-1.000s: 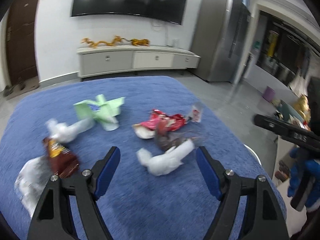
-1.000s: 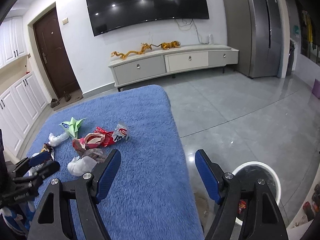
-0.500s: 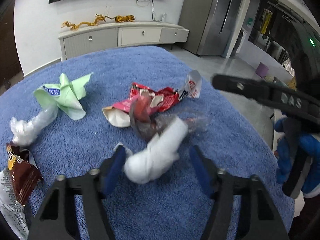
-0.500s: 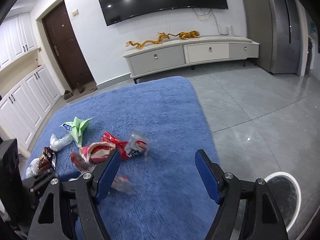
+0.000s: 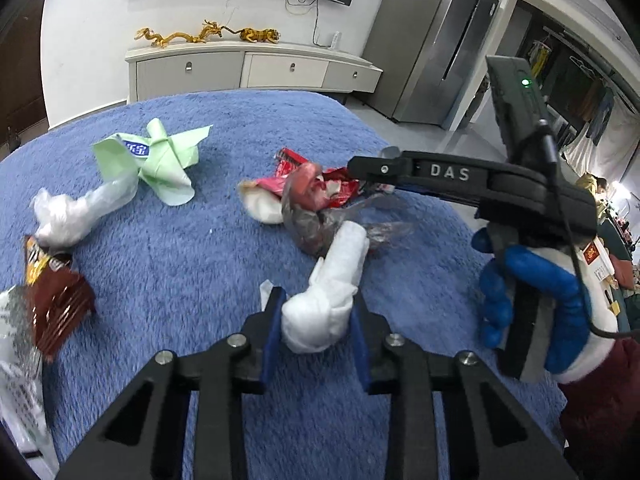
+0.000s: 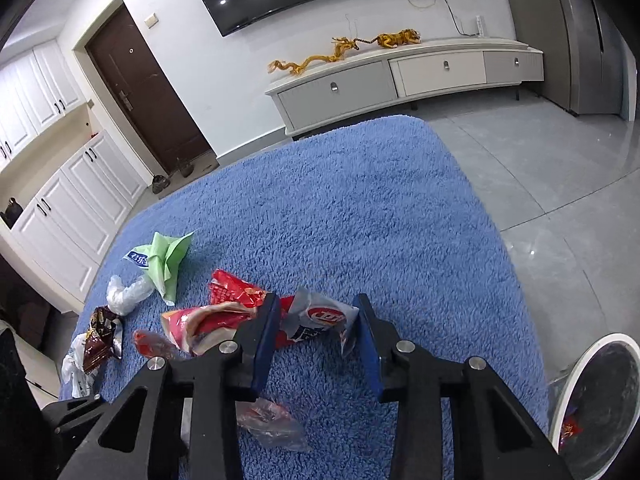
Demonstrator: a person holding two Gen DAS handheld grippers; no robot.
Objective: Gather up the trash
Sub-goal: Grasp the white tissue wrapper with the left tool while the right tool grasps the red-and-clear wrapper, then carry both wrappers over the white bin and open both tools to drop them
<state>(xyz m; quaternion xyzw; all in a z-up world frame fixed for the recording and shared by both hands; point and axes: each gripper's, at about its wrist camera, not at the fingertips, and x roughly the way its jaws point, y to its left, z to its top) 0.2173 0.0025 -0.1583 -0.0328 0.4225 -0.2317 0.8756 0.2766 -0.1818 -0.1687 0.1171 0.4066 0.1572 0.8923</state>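
My left gripper (image 5: pixel 316 316) is shut on a crumpled white tissue wad (image 5: pixel 332 280) lying on the blue fuzzy cover (image 5: pixel 180 256). My right gripper (image 6: pixel 316 320) has its jaws closed in around the silver end of a red snack wrapper (image 6: pixel 320 318); it also shows in the left wrist view (image 5: pixel 368 170), reaching into the red wrapper (image 5: pixel 316 188). A clear plastic wrapper (image 5: pixel 320 224) lies between them. A green paper (image 5: pixel 160 156), a clear bag (image 5: pixel 76 212) and a brown snack packet (image 5: pixel 52 300) lie to the left.
A round white trash bin (image 6: pixel 596 404) stands on the grey floor at the right of the blue cover, with some trash inside. A white TV cabinet (image 6: pixel 404 76) stands against the far wall. A white plastic bag (image 5: pixel 16 380) lies at the left edge.
Both grippers moved forward onto the trash and closed. The left one took hold of the white tissue wad; the right one closed around the silver end of the red wrapper.
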